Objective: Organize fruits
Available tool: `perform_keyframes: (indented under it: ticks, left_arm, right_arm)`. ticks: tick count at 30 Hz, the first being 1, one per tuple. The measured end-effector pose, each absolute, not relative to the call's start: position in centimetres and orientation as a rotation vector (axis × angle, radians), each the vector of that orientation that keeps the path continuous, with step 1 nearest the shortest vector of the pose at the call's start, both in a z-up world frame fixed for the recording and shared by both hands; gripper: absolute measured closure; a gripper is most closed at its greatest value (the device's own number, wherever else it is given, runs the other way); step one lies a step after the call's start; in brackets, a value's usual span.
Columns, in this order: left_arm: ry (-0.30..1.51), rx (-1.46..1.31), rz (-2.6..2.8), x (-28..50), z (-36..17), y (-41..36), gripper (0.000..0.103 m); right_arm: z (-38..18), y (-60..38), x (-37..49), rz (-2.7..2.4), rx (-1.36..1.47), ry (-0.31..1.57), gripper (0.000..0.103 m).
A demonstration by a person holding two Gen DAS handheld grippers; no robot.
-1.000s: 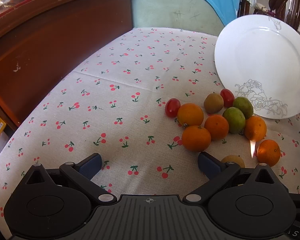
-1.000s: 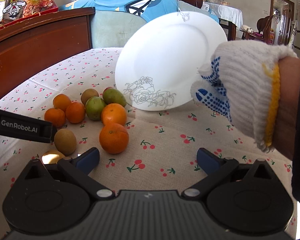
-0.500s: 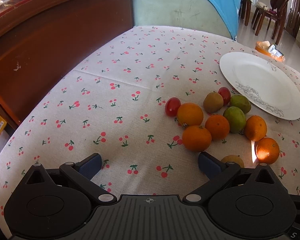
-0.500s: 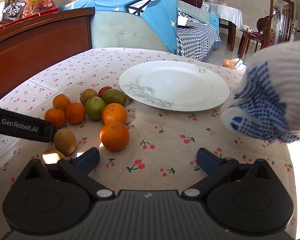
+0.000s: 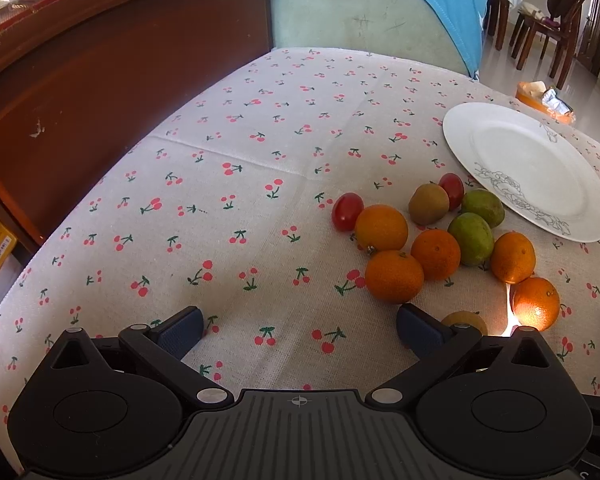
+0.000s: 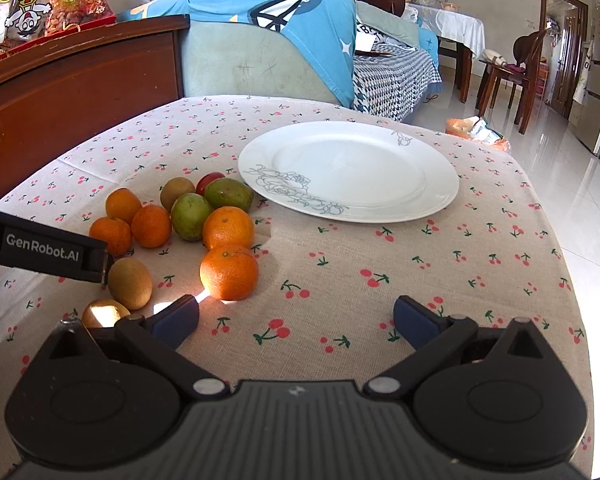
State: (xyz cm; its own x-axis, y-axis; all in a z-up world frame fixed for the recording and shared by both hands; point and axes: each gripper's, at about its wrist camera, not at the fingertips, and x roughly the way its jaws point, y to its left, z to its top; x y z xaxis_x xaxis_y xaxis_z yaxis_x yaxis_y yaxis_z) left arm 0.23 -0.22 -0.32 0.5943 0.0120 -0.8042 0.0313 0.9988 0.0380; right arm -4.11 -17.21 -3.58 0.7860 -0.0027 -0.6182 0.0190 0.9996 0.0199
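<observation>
The table [image 6: 480,264] is the biggest thing here, and a pale cloth with small red cherries printed on it covers its top. A round white plate with a grey flower drawing on its rim [image 6: 380,204] lies flat on the cloth, on the far side, with nothing on it.

Just to the left of the plate sits a bunch of fruit, close together. There are five round orange fruits: the nearest one [image 6: 229,277] has a bright patch of sun on it, and another [image 6: 228,228] sits just behind it. Two green fruits [image 6: 191,216] lie side by side next to the plate's rim. Three brown egg-shaped fruits are there too; one [image 6: 130,283] is near me, and one sits at the far side of the bunch. Two small red tomatoes [image 5: 347,211] rest at the far edge of the bunch.

My left jaws [image 5: 298,326] are wide apart and hold nothing. They sit low over the cloth, with the fruit to their right. My right jaws [image 6: 296,322] are wide apart too and hold nothing, with the sunny orange fruit just beyond the left one.
</observation>
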Motion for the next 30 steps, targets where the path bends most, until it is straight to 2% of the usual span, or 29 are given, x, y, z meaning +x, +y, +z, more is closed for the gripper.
perform_keyframes:
  ticks: [20,30]
  left_arm:
    - [0.953,0.07,-0.01,0.0,0.0,-0.7,0.0]
    - [0.972,0.093,-0.011,-1.0,0.8,-0.6,0.0]
  right_arm:
    - [-3.5,-17.3,-4.3,-0.003,0.02,0.679,0.001]
    - [-2.2,-17.5,-4.2,-0.003,0.03,0.862,0.001]
